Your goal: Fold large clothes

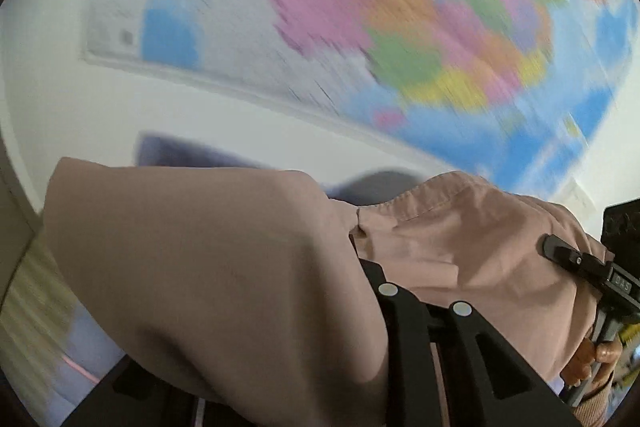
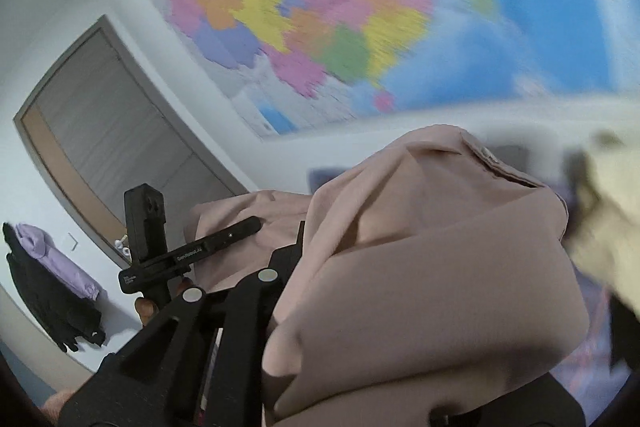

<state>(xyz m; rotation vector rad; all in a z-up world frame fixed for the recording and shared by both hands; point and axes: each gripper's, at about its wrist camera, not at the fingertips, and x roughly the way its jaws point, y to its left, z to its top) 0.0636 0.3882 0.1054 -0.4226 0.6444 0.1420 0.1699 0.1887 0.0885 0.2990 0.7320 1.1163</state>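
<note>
While both grippers pinch the pink shirt (image 1: 208, 259) up high – left gripper (image 1: 372, 267) & right gripper (image 2: 298, 247) clamped on fabric – it prob. hangs straight for folding.

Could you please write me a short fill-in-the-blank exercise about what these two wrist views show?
1. The garment draped over both grippers is dusty ____ in colour.
2. The wall behind carries a large, colourful ____.
3. In the right wrist view, a grey ____ stands left of the map.

Missing words: pink; map; door
</note>
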